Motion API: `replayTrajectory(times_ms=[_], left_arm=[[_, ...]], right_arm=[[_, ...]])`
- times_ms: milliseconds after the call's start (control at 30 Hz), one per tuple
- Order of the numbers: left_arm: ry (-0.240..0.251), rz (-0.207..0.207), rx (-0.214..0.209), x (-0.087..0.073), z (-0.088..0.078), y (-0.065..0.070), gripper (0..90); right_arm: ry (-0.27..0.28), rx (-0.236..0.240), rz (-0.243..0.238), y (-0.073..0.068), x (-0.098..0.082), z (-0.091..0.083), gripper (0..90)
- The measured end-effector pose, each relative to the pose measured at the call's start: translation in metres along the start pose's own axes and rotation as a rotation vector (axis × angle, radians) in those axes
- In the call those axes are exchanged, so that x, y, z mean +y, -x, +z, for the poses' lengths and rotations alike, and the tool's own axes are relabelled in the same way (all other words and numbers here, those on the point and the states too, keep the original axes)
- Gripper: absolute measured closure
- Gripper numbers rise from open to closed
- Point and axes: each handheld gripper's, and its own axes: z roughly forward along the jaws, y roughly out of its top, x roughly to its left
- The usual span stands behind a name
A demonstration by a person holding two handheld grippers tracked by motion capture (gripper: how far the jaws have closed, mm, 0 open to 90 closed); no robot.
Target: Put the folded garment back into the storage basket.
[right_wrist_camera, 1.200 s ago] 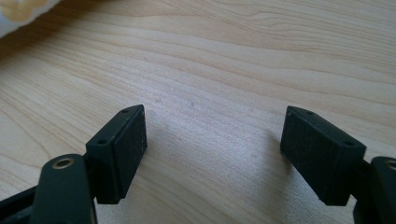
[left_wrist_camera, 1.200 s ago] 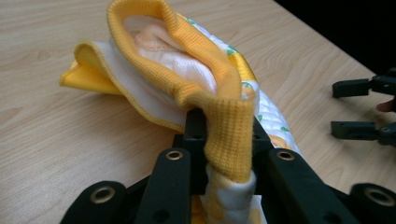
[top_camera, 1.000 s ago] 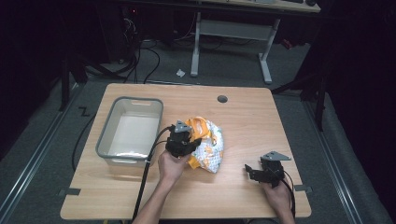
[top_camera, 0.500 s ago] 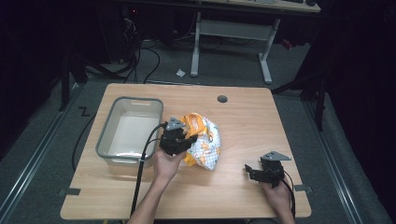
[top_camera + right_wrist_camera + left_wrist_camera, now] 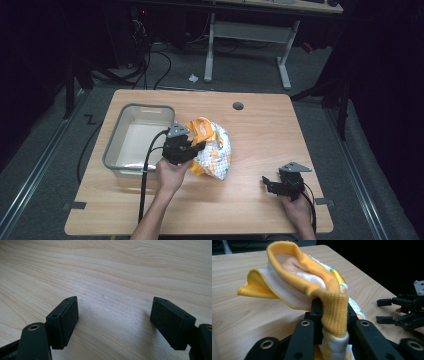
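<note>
A white garment (image 5: 216, 151) with an orange print and orange ribbed trim lies bunched in the middle of the wooden table (image 5: 260, 130), partly lifted at its left side. My left gripper (image 5: 194, 148) is shut on it just right of the bin. In the left gripper view the jaws pinch the orange ribbed band (image 5: 334, 307) of the garment (image 5: 294, 272), which drapes over the left gripper (image 5: 332, 315). My right gripper (image 5: 268, 184) rests near the table's front right with its jaws apart. In its own view the right gripper (image 5: 115, 320) is open over bare wood, nothing between the pads.
A grey plastic bin (image 5: 113, 150) stands at the left of the table, close beside the left hand. A round cable hole (image 5: 238, 106) sits near the far edge. Beyond the table are a desk frame and floor cables. The right gripper (image 5: 387, 311) shows far off in the left gripper view.
My left gripper has moved a little left and up toward the bin, drawing the garment's edge with it. The right gripper has stayed where it was.
</note>
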Motion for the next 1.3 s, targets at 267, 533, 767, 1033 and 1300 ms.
replayTrajectory(times_ms=[267, 533, 767, 1033, 1300], left_arm=[[0.021, 0.001, 0.003, 0.004, -0.012, -0.003, 77.2], [0.031, 0.009, 0.004, 0.008, -0.023, -0.008, 77.1], [0.049, -0.004, 0.001, 0.009, -0.032, -0.016, 77.2], [0.070, -0.005, 0.017, 0.012, -0.048, -0.024, 77.2], [0.092, -0.010, 0.037, 0.013, -0.062, -0.033, 77.2]], right_arm=[[0.000, 0.000, 0.000, 0.000, 0.000, 0.000, 23.1], [0.000, 0.000, 0.000, 0.000, 0.000, 0.000, 23.1], [0.000, 0.000, 0.001, 0.000, 0.000, 0.000, 23.1], [0.001, 0.000, 0.000, 0.000, 0.000, 0.000, 23.0], [0.001, 0.000, 0.000, 0.000, 0.000, 0.000, 23.0]])
